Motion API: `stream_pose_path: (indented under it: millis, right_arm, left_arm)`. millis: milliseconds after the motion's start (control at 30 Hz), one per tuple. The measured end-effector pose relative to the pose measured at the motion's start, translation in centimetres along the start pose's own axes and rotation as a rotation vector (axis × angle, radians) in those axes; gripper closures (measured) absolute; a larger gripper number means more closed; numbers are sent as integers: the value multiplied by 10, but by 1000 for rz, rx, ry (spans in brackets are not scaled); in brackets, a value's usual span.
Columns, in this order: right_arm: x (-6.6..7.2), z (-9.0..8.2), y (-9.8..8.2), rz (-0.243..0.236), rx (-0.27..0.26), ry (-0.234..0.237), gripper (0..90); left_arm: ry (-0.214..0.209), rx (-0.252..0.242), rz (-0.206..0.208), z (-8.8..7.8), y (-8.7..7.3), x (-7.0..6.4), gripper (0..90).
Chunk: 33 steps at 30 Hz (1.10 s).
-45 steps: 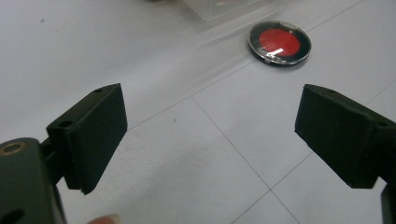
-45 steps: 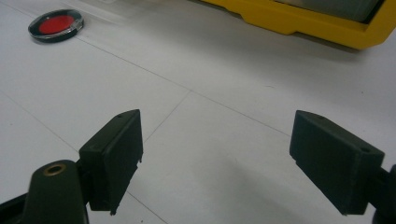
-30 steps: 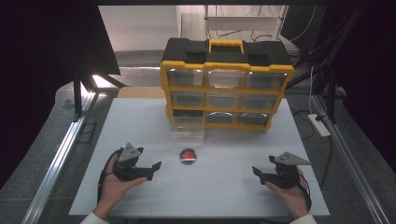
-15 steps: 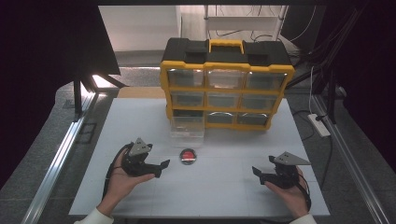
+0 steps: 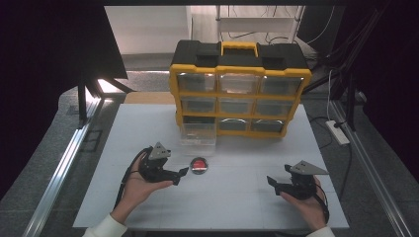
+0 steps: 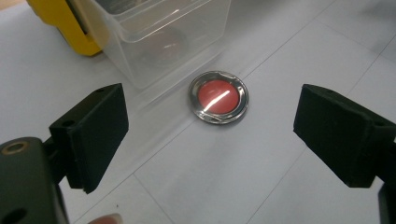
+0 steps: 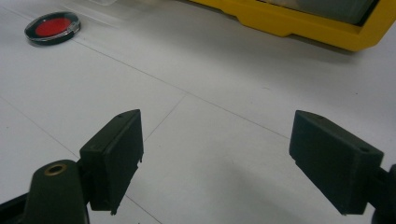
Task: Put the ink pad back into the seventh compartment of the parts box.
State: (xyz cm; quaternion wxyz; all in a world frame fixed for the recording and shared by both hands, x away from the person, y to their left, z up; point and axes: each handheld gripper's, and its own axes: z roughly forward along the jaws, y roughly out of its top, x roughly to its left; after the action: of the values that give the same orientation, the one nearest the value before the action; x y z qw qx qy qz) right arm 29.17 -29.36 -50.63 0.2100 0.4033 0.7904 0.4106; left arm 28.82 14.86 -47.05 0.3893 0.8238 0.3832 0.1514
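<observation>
A small round red disc in a clear-rimmed case point(image 5: 199, 165) point(image 6: 218, 96) point(image 7: 53, 26) lies flat on the white table, just in front of a clear drawer point(image 5: 198, 134) point(image 6: 154, 32) pulled out of the yellow and black organizer point(image 5: 239, 89). My left gripper point(image 5: 181, 174) point(image 6: 210, 135) is open, its jaws wide apart, just left of the disc and pointing at it without touching. My right gripper point(image 5: 271, 181) point(image 7: 233, 163) stands open over bare table at the right, with nothing between its jaws.
The organizer stands at the back of the white table point(image 5: 232, 197), with several clear drawers in three rows. A power strip point(image 5: 337, 132) lies off the table's right edge. Metal rails point(image 5: 64, 163) run along both sides.
My left gripper has moved right and forward toward the red disc, and now points at it from close by. The right gripper has stayed put.
</observation>
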Motion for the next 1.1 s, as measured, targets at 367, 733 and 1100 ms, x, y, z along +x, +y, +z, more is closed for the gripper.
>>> stream_pose_path:
  millis: [367, 733, 1100]
  right_arm:
    - [0, 0, 0, 1, 0, 1, 185]
    - [0, 0, 0, -1, 3, -5, 185]
    - [0, 0, 0, 0, 4, -1, 186]
  left_arm:
    - [-22, 6, 33, 8, 15, -11, 102]
    - [-38, 35, 37, 23, 24, -16, 101]
    - [-43, 72, 27, 38, 28, -18, 99]
